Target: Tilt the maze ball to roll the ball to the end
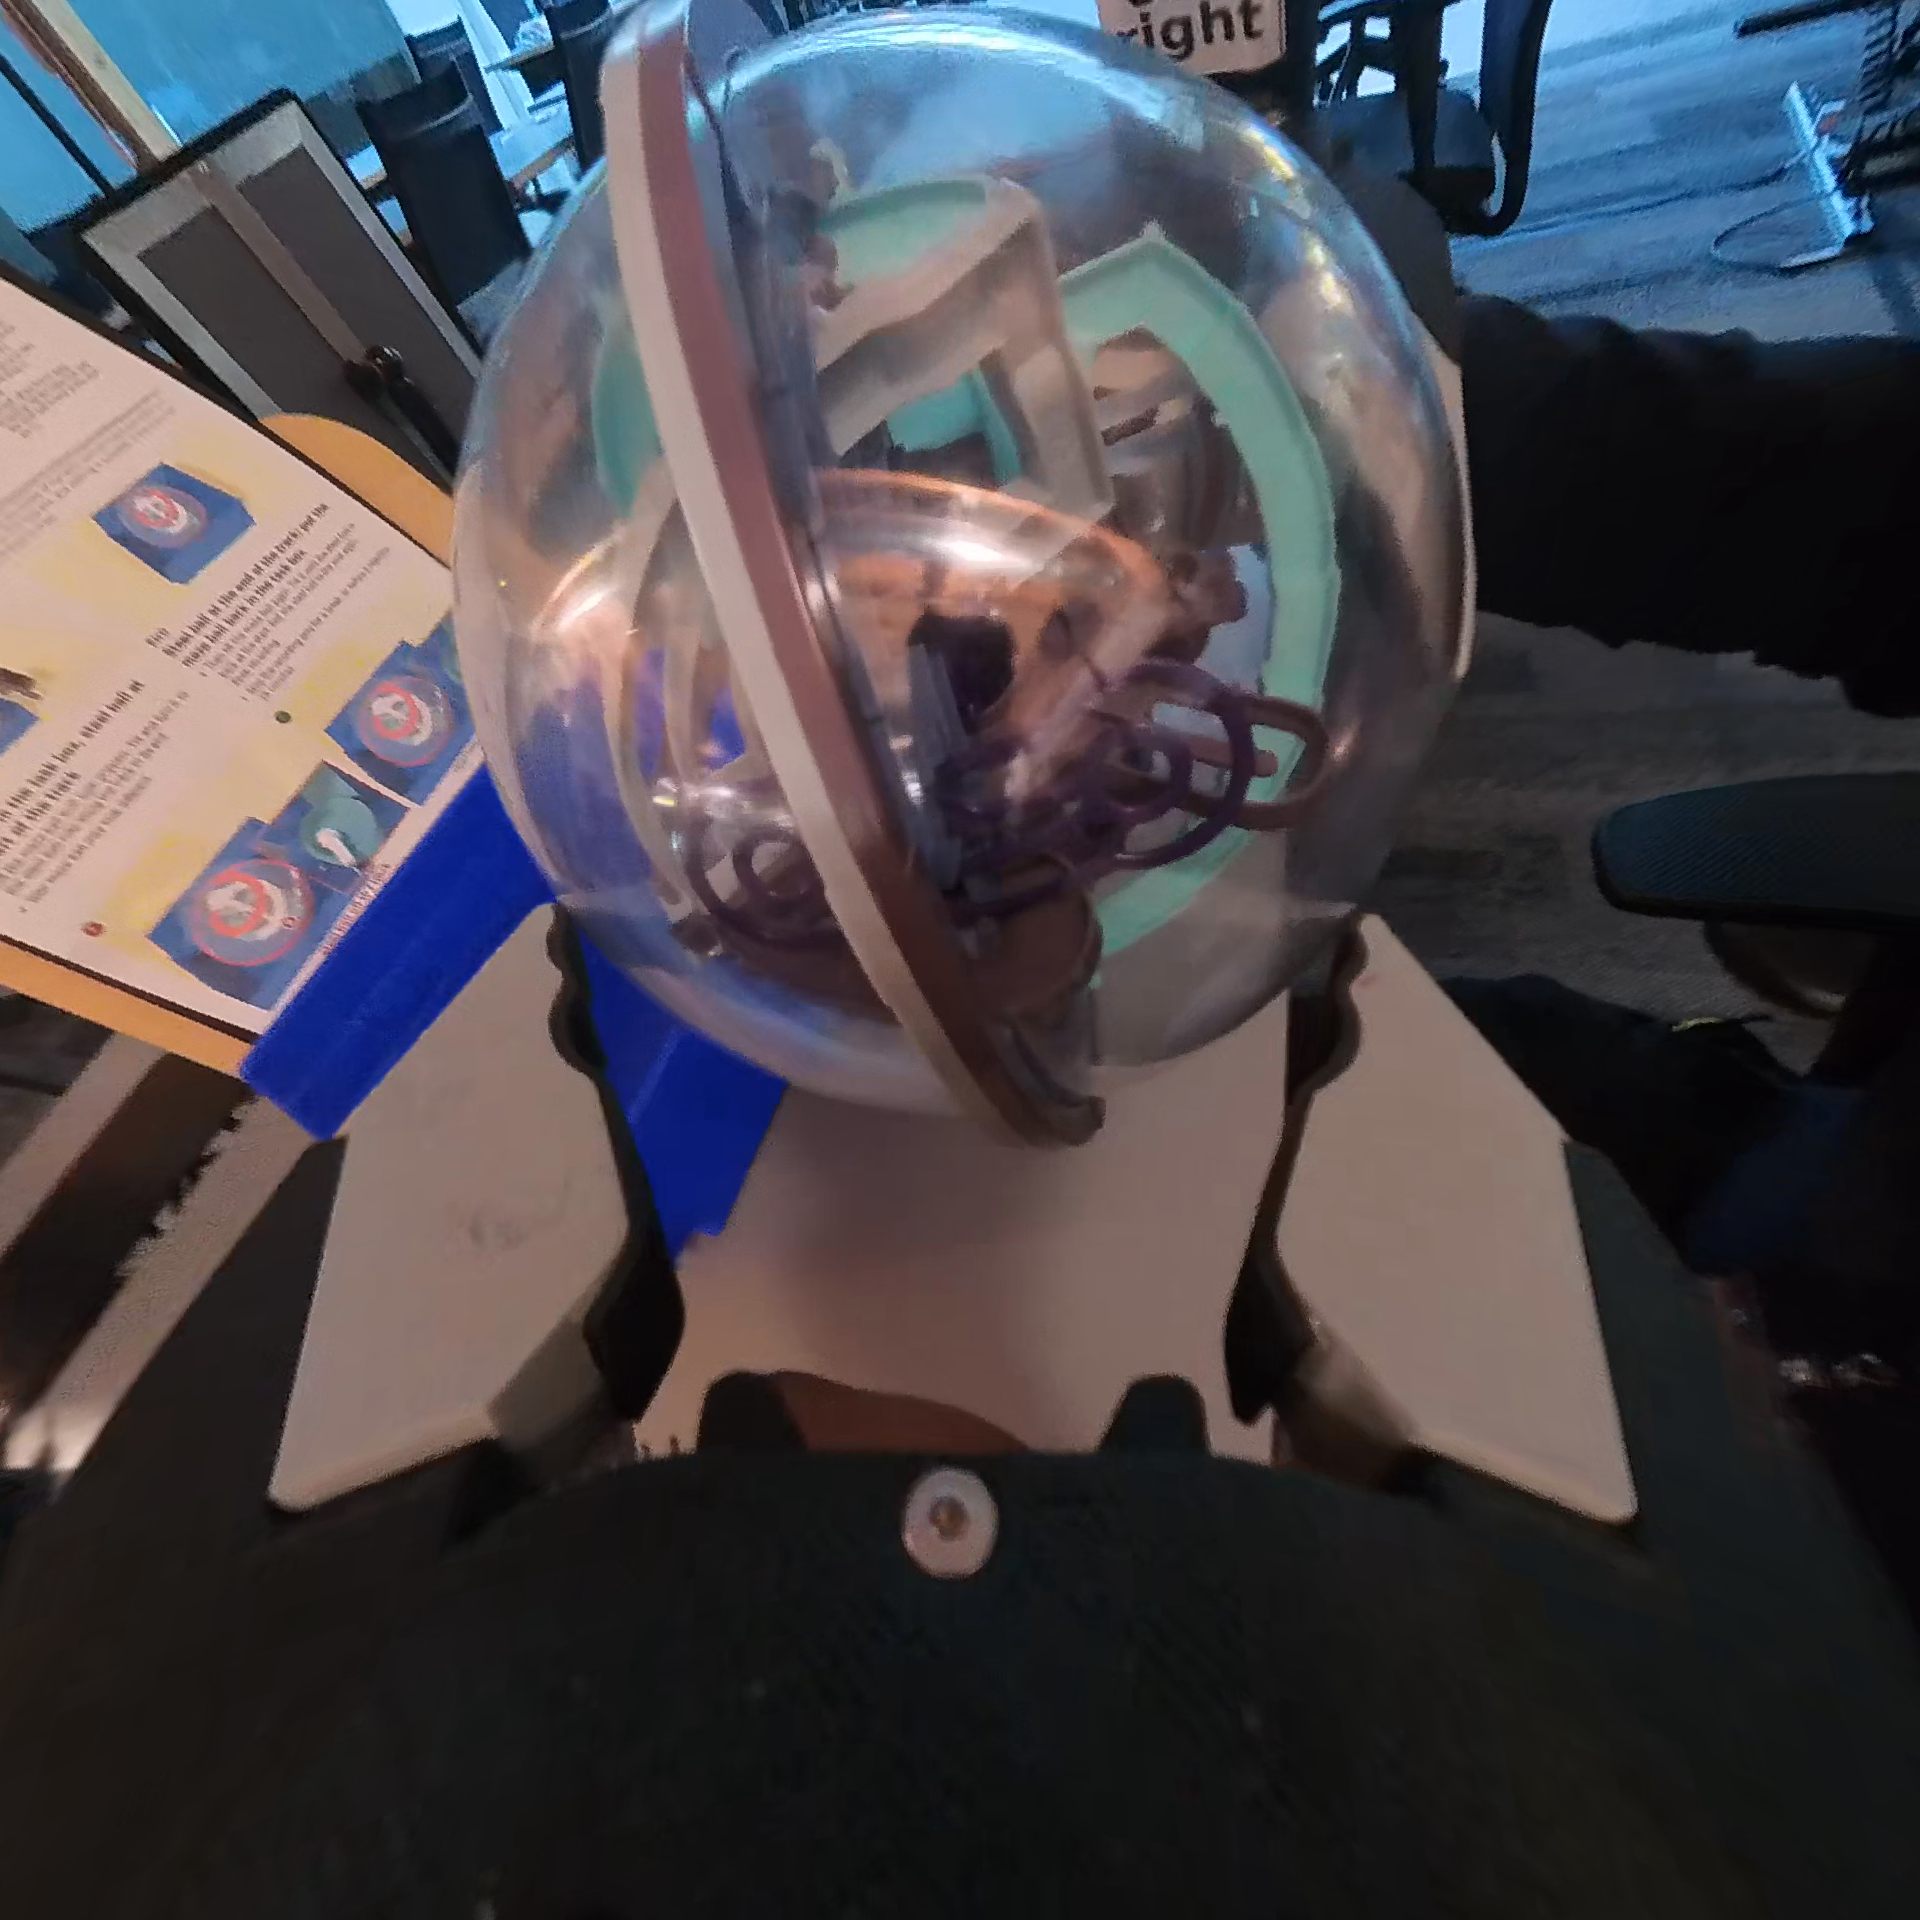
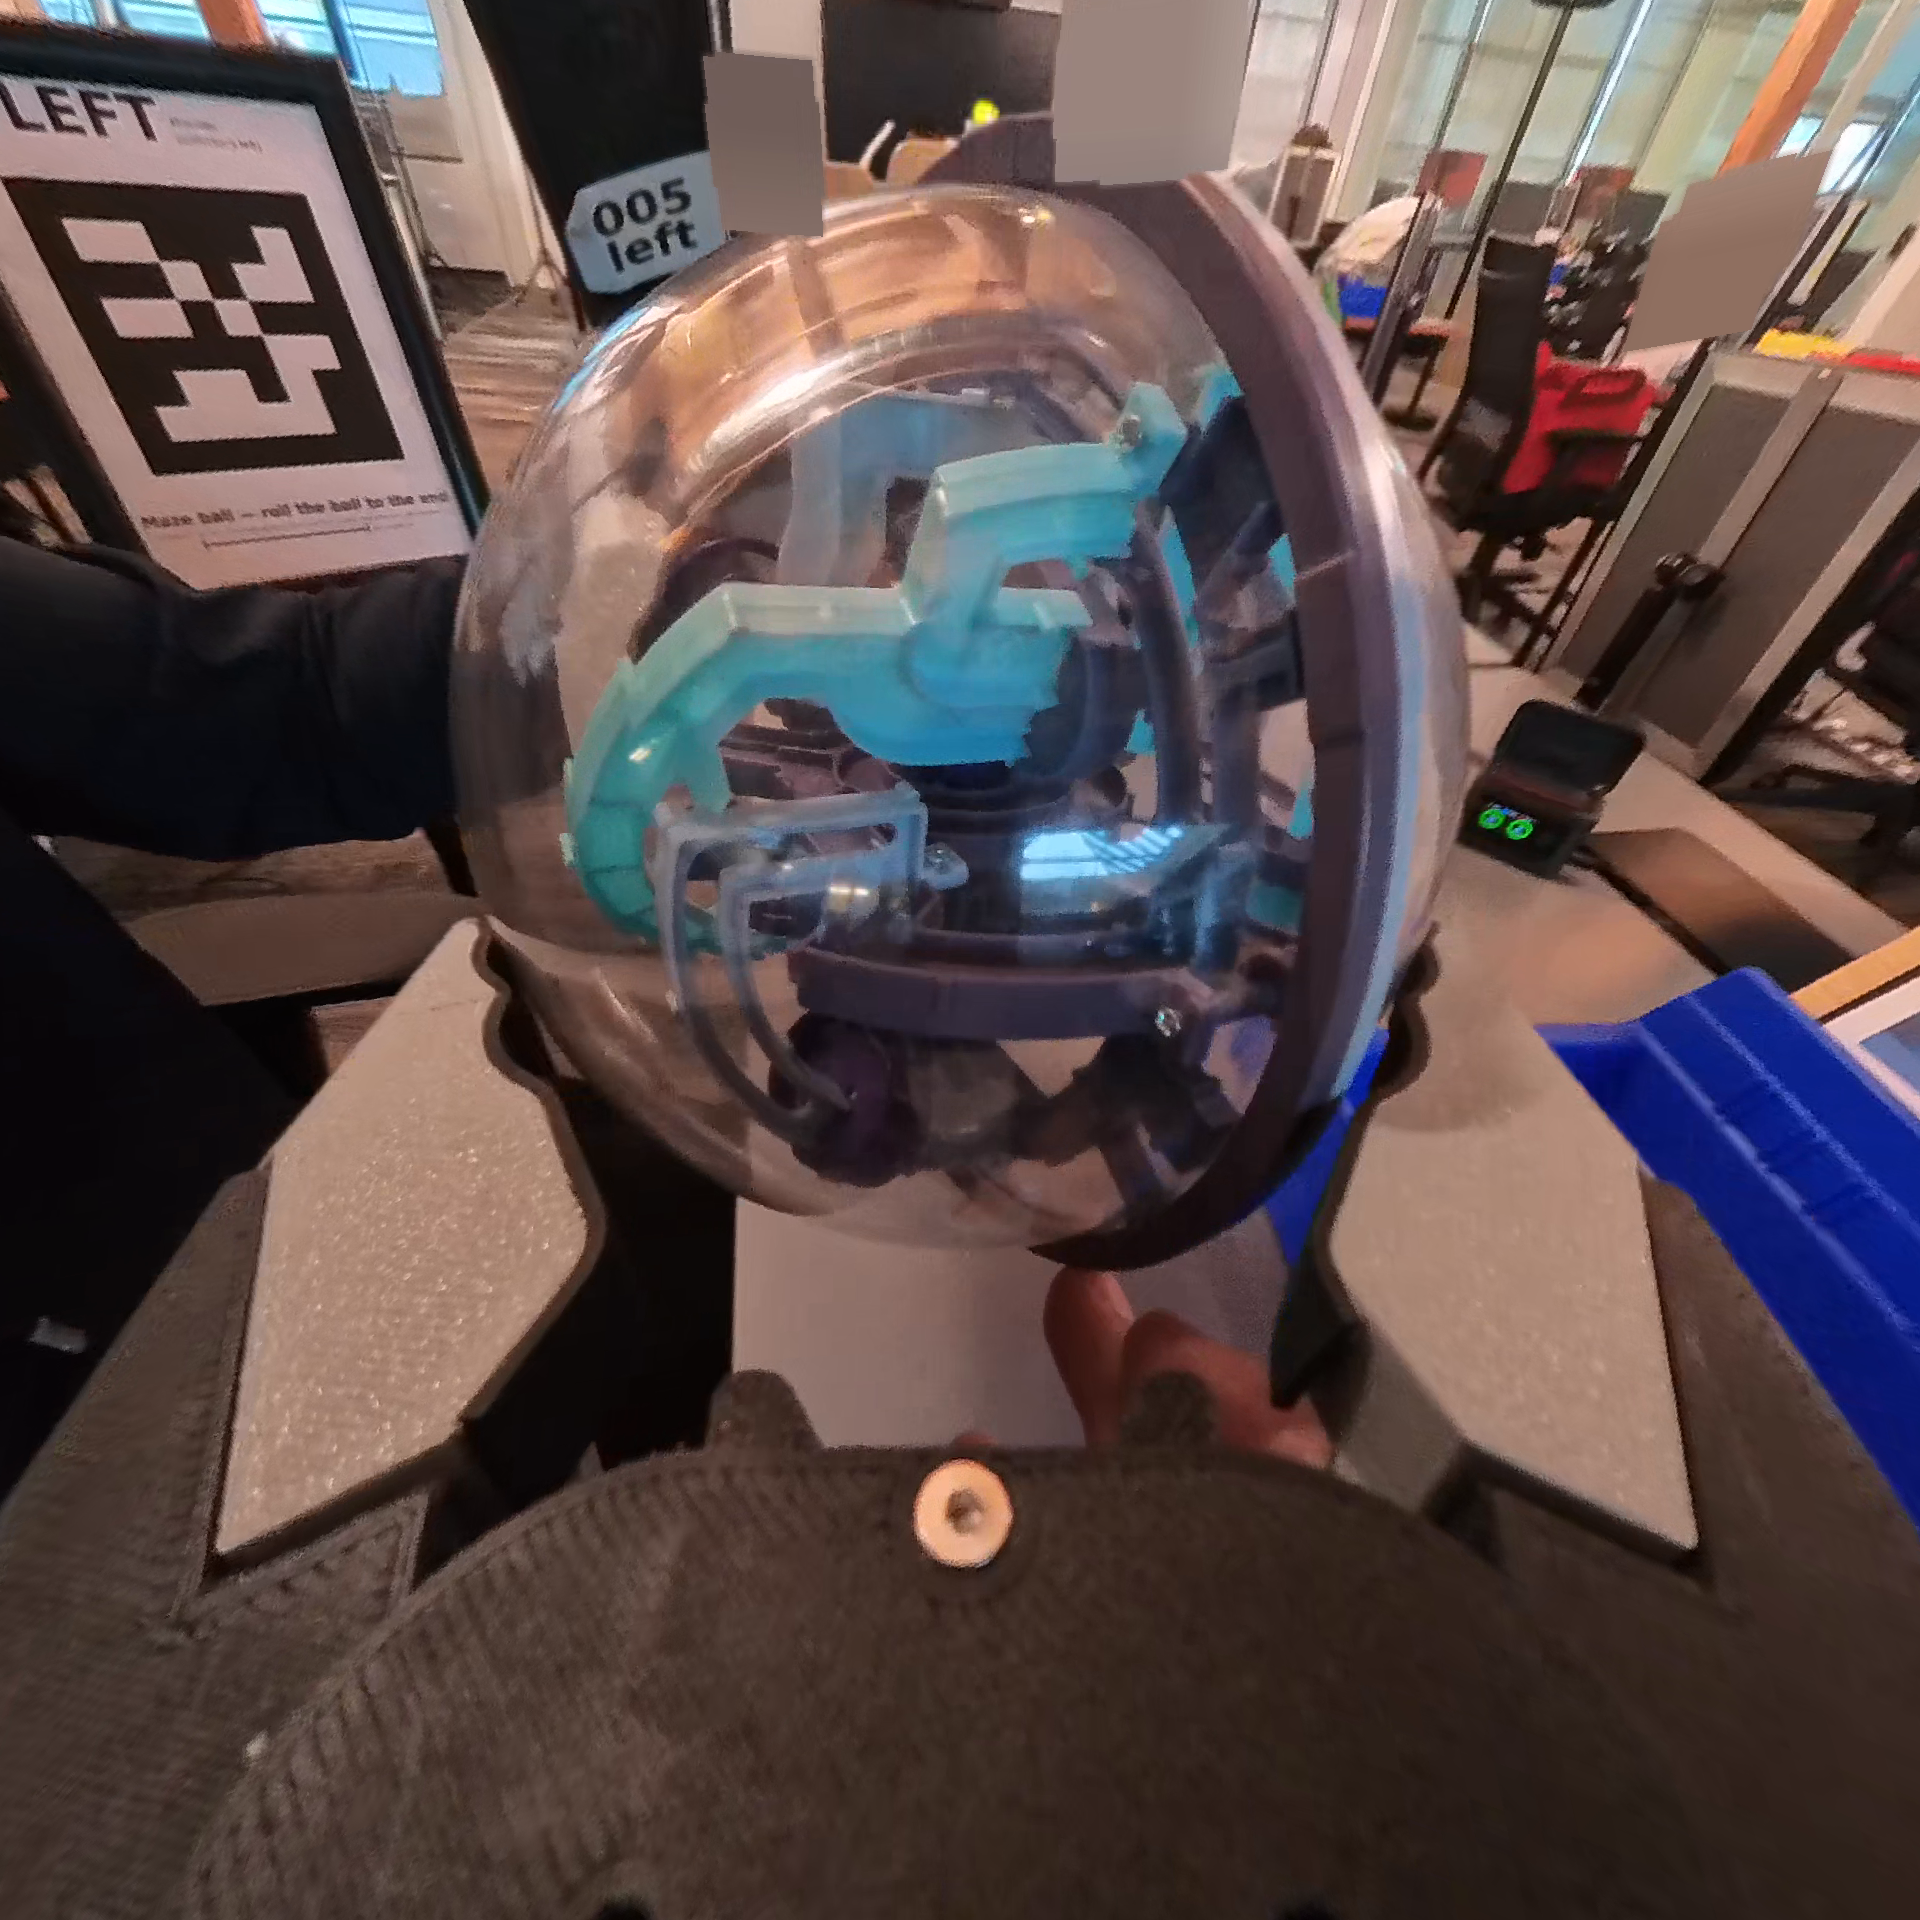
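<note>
Looks like an open-plan office used as a test lab. Grey carpet (image 1: 1714,135) underfoot, with low grey partition panels (image 1: 260,260) dividing desks and black office chairs (image 2: 1507,364) pushed in among them. Tall windows (image 2: 1621,94) with wooden beams along the far side. A printed marker board (image 2: 223,312) on a stand, an illustrated instruction sheet (image 1: 177,644) on a desk, and a small black device (image 2: 1548,779) with green lights point to testing work.

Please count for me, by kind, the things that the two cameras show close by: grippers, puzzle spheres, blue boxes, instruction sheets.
Black two-finger grippers with white pads: 2 (left gripper, right gripper)
Clear plastic maze ball with teal and purple tracks: 1
Blue plastic box: 1
Printed instruction sheet with pictures: 1
Total: 5
</note>
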`<state>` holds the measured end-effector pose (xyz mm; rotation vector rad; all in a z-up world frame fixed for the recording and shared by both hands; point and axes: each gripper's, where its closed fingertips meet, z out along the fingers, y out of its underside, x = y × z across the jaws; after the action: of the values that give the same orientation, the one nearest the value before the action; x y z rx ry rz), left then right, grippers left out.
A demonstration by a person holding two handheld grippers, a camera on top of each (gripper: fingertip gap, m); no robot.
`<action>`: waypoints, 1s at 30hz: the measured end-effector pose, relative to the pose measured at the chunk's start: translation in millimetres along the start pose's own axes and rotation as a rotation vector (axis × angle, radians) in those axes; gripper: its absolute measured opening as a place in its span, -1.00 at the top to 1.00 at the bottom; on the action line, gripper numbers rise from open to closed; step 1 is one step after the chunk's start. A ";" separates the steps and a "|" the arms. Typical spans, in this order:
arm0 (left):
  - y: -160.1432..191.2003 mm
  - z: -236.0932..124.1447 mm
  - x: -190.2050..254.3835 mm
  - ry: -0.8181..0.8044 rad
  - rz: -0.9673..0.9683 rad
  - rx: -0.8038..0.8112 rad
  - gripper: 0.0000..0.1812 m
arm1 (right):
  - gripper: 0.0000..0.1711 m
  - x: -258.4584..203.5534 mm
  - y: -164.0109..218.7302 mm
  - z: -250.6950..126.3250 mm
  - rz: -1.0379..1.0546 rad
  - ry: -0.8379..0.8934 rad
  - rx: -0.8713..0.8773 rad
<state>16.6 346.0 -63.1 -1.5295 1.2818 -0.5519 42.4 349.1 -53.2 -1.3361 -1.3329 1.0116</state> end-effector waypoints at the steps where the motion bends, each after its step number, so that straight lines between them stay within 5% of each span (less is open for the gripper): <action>1: 2.3 1.4 2.0 0.006 -0.022 0.001 -0.50 | -0.82 -1.0 2.8 -0.2 0.019 -0.007 -0.007; 12: 21.9 11.1 14.6 0.055 -0.106 0.015 -0.50 | -0.83 -7.8 28.5 1.1 0.109 -0.015 -0.076; 30: 41.6 2.3 31.5 0.096 -0.171 -0.009 -0.52 | -0.84 -33.6 72.0 25.4 0.307 -0.118 0.050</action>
<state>10.4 321.9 -109.1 -1.6460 1.2340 -0.7382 30.1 321.6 -130.9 -1.4910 -1.2012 1.3414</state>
